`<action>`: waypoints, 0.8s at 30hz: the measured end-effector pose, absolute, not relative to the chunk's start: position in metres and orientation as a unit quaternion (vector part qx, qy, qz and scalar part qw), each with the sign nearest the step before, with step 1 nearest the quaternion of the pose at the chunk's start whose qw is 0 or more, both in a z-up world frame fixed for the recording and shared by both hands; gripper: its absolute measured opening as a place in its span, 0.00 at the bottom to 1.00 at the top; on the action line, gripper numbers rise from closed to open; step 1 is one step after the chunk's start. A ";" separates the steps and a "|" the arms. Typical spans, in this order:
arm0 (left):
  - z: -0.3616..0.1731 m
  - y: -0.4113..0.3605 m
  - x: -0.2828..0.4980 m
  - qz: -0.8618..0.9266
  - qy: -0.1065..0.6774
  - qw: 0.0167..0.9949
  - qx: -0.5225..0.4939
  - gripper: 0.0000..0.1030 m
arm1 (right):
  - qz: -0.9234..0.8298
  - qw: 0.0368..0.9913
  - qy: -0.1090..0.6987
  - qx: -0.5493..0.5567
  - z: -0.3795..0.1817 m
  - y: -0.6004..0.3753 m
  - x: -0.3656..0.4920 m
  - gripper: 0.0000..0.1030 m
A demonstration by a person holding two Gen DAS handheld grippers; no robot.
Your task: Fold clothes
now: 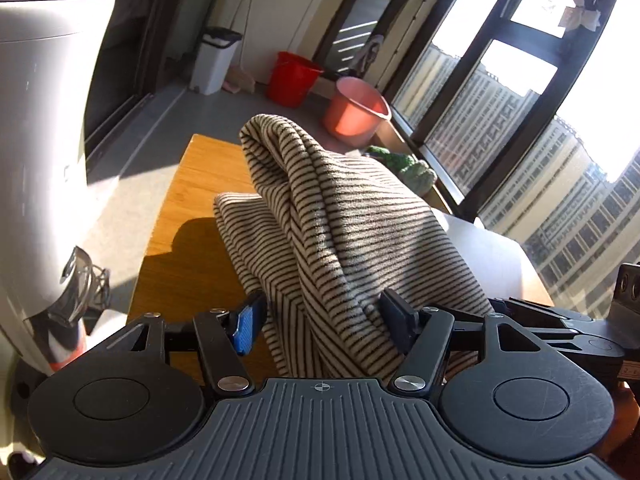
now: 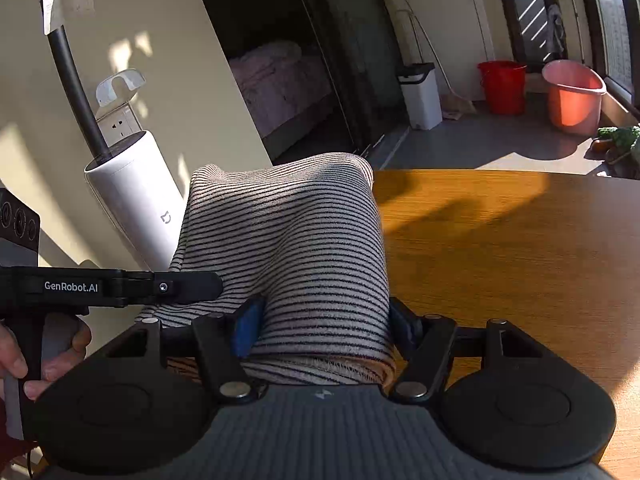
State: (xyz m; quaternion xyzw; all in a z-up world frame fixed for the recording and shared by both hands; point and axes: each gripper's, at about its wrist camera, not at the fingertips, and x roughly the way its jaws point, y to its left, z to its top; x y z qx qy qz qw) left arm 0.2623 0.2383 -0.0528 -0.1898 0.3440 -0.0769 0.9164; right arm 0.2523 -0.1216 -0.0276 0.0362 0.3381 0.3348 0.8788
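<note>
Both jaws stand apart, bunched striped garment (image 1: 340,232) between them.

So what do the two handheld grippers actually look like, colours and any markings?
Both the left gripper and the right gripper are matte black, with a ribbed grey centre plate, two round black discs, silver pivot screws and blue pads on the jaws. The left one's body reads GenRobot.AI in white, seen from the right wrist camera.

Table (image 1: 188,216): wooden, sunlit, centre-left of left view, right half of right view. On it: striped garment (image 1: 256,232), folded portion resting at centre, remainder lifted.
</note>
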 end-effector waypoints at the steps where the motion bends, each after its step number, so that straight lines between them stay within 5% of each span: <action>1: -0.053 0.243 0.269 -0.073 0.341 0.918 -0.187 0.71 | 0.333 0.881 0.334 0.031 -0.027 -0.114 0.259 0.64; 5: -0.046 0.251 0.282 -0.065 0.332 0.924 -0.177 0.69 | 0.320 0.887 0.331 0.039 -0.028 -0.098 0.277 0.64; 7: -0.032 0.250 0.273 -0.057 0.315 0.933 -0.164 0.58 | 0.317 0.889 0.327 0.041 -0.030 -0.098 0.275 0.65; 13: 0.019 0.243 0.258 -0.089 0.227 0.952 -0.182 0.57 | 0.312 0.896 0.314 0.033 -0.033 -0.102 0.269 0.66; 17: 0.013 0.222 0.298 -0.116 0.256 0.943 -0.176 0.57 | 0.312 0.898 0.311 0.020 -0.030 -0.100 0.269 0.67; 20: -0.011 0.228 0.316 -0.088 0.287 0.938 -0.175 0.36 | 0.320 0.898 0.300 0.026 -0.018 -0.108 0.267 0.72; 24: -0.027 0.236 0.323 -0.080 0.294 0.936 -0.179 0.34 | 0.294 0.919 0.259 0.048 0.009 -0.123 0.282 0.83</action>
